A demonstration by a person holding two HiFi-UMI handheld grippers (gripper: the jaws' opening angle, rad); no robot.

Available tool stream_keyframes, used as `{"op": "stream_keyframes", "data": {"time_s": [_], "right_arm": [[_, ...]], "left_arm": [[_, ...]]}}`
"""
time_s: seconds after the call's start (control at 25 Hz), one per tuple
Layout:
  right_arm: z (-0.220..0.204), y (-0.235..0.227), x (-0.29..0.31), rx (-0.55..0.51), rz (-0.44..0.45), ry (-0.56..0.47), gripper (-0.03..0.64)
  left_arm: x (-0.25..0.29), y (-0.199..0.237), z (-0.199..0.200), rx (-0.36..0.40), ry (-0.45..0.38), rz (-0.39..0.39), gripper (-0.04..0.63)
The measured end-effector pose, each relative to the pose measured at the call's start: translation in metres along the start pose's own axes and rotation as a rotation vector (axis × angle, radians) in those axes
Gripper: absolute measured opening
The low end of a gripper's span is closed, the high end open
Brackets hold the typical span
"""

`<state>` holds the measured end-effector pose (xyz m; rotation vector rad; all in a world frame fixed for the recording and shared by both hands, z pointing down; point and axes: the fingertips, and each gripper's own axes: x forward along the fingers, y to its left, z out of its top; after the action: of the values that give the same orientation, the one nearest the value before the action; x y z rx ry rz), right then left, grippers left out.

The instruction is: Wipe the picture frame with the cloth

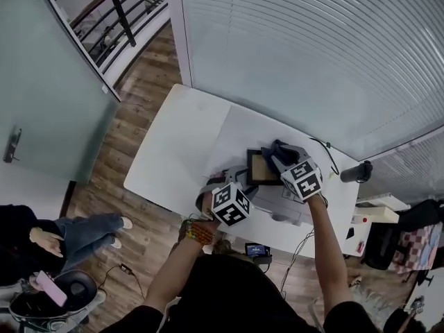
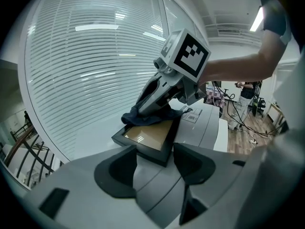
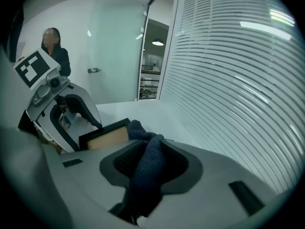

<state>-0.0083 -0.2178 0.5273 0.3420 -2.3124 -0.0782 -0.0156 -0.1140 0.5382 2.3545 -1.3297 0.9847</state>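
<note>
My left hand-held gripper (image 2: 153, 157) is clamped on the near corner of the picture frame (image 2: 148, 136), which lies on the white table (image 1: 173, 144). My right hand-held gripper (image 3: 151, 162) pinches the dark cloth (image 2: 148, 117), pressing it on the frame's far end. Wiping looks under way, and I judge most of the face remains to be covered.

Probably an office (blinds (image 1: 312, 47), glass partition (image 1: 41, 82))

No legible text anywhere.
</note>
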Motion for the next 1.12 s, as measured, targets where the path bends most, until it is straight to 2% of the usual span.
{"op": "stream_keyframes", "data": {"time_s": [0.2, 0.36, 0.48, 0.6, 0.64, 0.68, 0.76, 0.84, 0.92, 1.12], "right_arm": [[0.029, 0.03, 0.021, -0.052, 0.062, 0.017, 0.1], [0.041, 0.042, 0.03, -0.064, 0.078, 0.012, 0.099], [0.043, 0.045, 0.028, 0.027, 0.128, -0.051, 0.097], [0.055, 0.047, 0.007, 0.23, 0.276, -0.216, 0.095], [0.061, 0.041, -0.004, 0.288, 0.299, -0.276, 0.095], [0.064, 0.031, -0.017, 0.317, 0.287, -0.326, 0.095], [0.061, 0.001, -0.041, 0.29, 0.183, -0.361, 0.095], [0.043, -0.028, -0.057, 0.197, 0.056, -0.305, 0.095], [0.019, -0.046, -0.059, 0.109, -0.023, -0.207, 0.095], [-0.023, -0.034, -0.024, -0.025, -0.016, -0.037, 0.097]], "left_arm": [[-0.002, 0.005, -0.001, 0.01, -0.002, -0.005, 0.244], [-0.001, 0.006, -0.003, 0.016, -0.003, -0.009, 0.238], [-0.001, 0.005, -0.005, 0.019, -0.008, -0.01, 0.236], [-0.002, 0.005, -0.007, 0.032, -0.015, -0.008, 0.232], [-0.002, 0.007, -0.007, 0.034, -0.014, -0.007, 0.23], [-0.002, 0.008, -0.006, 0.033, -0.013, -0.008, 0.23], [0.0, 0.01, -0.004, 0.031, -0.011, -0.011, 0.23], [0.001, 0.012, -0.004, 0.029, -0.01, -0.012, 0.23], [0.001, 0.013, -0.005, 0.028, -0.006, -0.012, 0.23], [0.002, 0.015, -0.005, 0.025, -0.003, -0.011, 0.23]]}}
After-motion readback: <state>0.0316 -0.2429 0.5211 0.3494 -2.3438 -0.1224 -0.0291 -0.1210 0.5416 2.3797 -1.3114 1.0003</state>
